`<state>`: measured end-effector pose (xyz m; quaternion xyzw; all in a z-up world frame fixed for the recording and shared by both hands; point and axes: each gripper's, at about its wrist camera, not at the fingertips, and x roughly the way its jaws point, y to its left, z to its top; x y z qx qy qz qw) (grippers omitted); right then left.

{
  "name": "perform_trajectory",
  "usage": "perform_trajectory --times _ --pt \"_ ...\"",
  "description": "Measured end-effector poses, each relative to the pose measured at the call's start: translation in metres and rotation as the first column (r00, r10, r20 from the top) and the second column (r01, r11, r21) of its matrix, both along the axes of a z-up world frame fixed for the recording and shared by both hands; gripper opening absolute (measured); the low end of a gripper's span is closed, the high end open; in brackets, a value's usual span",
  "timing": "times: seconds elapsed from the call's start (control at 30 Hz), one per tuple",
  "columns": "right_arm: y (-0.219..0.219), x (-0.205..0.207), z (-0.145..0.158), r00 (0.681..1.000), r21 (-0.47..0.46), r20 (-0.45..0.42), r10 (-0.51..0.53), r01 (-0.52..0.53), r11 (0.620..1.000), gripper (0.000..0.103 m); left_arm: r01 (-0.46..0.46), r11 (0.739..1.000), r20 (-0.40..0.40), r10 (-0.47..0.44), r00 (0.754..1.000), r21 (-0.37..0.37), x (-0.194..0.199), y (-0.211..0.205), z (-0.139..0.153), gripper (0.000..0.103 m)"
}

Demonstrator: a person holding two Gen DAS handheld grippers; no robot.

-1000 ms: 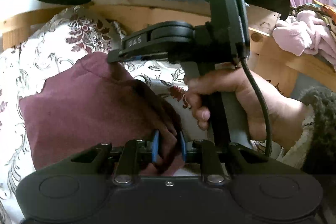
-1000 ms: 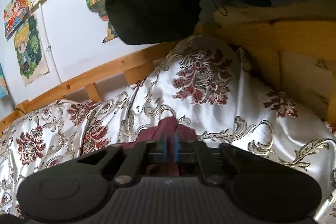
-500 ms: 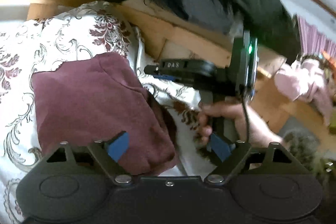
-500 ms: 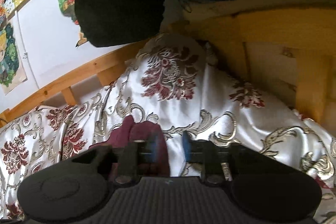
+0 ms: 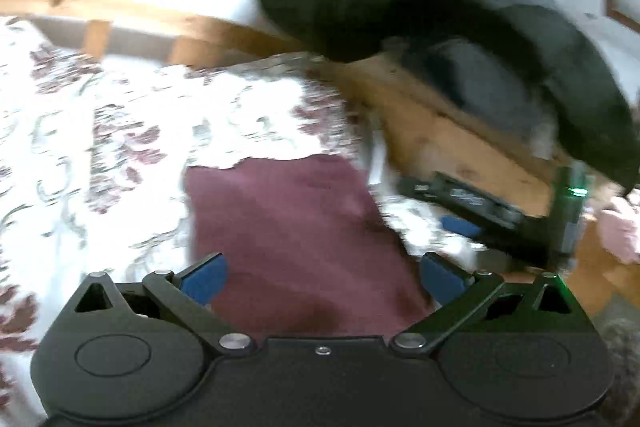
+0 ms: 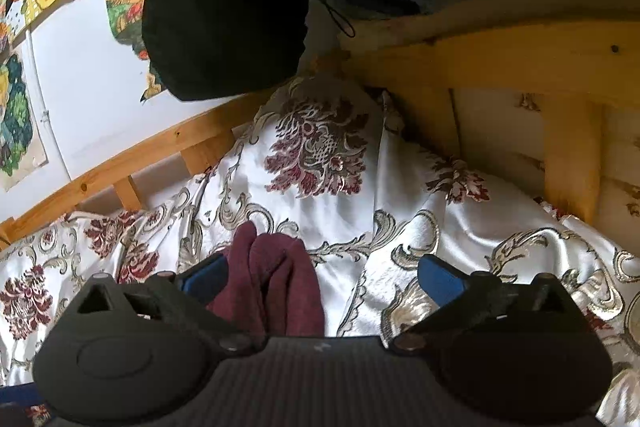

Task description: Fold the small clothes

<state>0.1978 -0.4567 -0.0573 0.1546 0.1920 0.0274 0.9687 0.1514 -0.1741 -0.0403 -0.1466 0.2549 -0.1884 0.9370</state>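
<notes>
Below, we see both claws, left (image 5: 322, 279) and right (image 6: 320, 277), opening, pads clear of the maroon cloth (image 5: 296, 227) lying folded on the floral bedspread (image 6: 320, 183).

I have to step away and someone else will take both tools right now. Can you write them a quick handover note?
Left tool: jaws opening, nothing gripped; the maroon garment lies on the bed under and ahead of it.
Right tool: jaws opening, not gripping; a bunched edge of the garment sits by its left pad.
Garment: on the floral bedspread, lying roughly as a rectangle in the blurred left view.
Done: a fold seems laid and let go.
Left: check the bunched edge, smooth it, and probably fold again or set it aside.
</notes>
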Motion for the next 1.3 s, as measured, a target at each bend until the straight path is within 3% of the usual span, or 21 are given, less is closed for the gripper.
perform_trajectory --times 0.17,0.27,0.37,0.53,0.63,0.9,1.3 --pt "0.014 0.001 -0.004 0.999 -0.023 0.006 0.032 -0.032 0.999 0.102 -0.102 0.994 -0.123 0.106 0.987 0.044 0.013 0.013 -0.012 0.102" --pt "0.027 -0.005 -0.001 0.997 -0.065 0.057 0.047 -0.043 0.997 0.094 -0.12 0.992 -0.183 0.124 0.975 0.033 0.015 0.02 -0.021 0.102" --pt "0.041 -0.005 0.001 0.993 -0.108 0.067 0.099 -0.091 0.99 0.076 -0.11 0.993 -0.25 0.12 0.961 0.054 0.021 0.019 -0.031 0.102" --pt "0.06 0.002 -0.006 0.992 -0.152 -0.025 0.127 -0.13 0.98 0.025 -0.086 0.995 -0.287 0.097 0.953 0.049 0.02 0.018 -0.039 0.102" --pt "0.057 0.002 -0.008 0.993 -0.102 -0.045 0.109 -0.113 0.988 0.013 -0.075 0.996 -0.3 0.085 0.95 0.043 0.019 0.016 -0.04 0.102" --pt "0.045 -0.003 -0.001 0.999 -0.092 -0.009 0.04 -0.04 0.995 0.01 -0.035 0.999 -0.307 0.04 0.951 0.022 0.019 0.01 -0.041 0.102" --pt "0.035 0.005 -0.012 0.997 -0.058 -0.077 0.011 -0.015 0.998 0.01 0.021 1.0 -0.316 -0.018 0.949 0.006 0.017 0.004 -0.046 0.102"
